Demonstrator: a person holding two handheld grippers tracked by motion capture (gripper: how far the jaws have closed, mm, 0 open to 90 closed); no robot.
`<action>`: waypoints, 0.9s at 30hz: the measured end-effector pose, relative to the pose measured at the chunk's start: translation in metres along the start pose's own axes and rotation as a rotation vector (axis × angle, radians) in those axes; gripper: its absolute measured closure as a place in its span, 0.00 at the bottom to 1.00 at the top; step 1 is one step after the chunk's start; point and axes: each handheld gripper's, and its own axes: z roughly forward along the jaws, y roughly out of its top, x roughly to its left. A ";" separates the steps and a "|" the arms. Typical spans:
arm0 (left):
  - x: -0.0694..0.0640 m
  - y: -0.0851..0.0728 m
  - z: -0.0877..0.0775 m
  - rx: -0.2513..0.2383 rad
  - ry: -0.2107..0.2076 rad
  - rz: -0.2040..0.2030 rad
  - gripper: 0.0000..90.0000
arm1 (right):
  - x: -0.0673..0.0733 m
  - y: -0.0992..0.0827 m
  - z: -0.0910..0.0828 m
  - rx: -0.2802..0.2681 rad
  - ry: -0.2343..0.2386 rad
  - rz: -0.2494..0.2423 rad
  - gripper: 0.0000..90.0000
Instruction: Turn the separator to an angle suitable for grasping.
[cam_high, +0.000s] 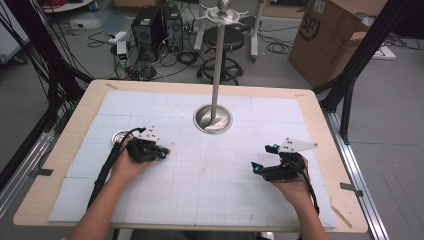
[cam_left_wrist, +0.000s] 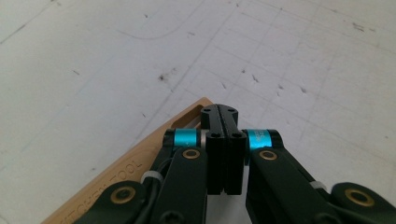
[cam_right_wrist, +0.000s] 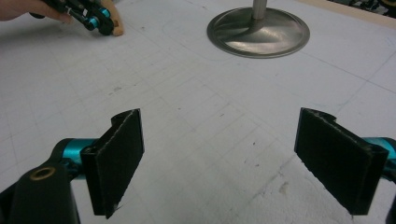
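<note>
Gripping a thin wooden tool (cam_left_wrist: 140, 156), the left hand-held gripper (cam_left_wrist: 223, 112) is hovering over the surface (cam_high: 210, 175).
Stiff, light, flat: its slotted end is offering purchase; the right hand-held gripper (cam_right_wrist: 219, 154) is gaping wide, empty.

Table (cam_high: 75, 130): carries a gridded mat (cam_high: 200, 190) over most of its top. Stand (cam_high: 213, 119): base on the mat, at the middle of the far half; pole upright from the base. Round disc (cam_high: 120, 136): on the mat at the left, just beyond the left gripper (cam_high: 161, 152). Left gripper: on the left half of the mat, nearer than the stand. Wooden utensil (cam_left_wrist: 140, 163): flat on the mat, under the left gripper, its slotted end just beside the fingertips. Right gripper (cam_high: 256, 168): on the right half, well apart from the left one. Floor behind the table: computer towers (cam_high: 157, 25) left, stool (cam_high: 225, 42) centre, cardboard box (cam_high: 330, 37) right.
</note>
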 end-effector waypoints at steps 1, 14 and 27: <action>0.000 0.001 0.001 0.005 0.003 -0.004 1.00 | 0.000 0.000 0.000 0.000 0.002 0.001 0.16; 0.008 0.006 -0.021 -0.031 0.025 -0.014 0.82 | -0.001 -0.001 0.000 0.003 0.003 0.005 0.16; 0.027 0.007 -0.048 -0.018 0.079 -0.020 0.58 | 0.000 0.000 0.000 0.005 0.006 0.007 0.16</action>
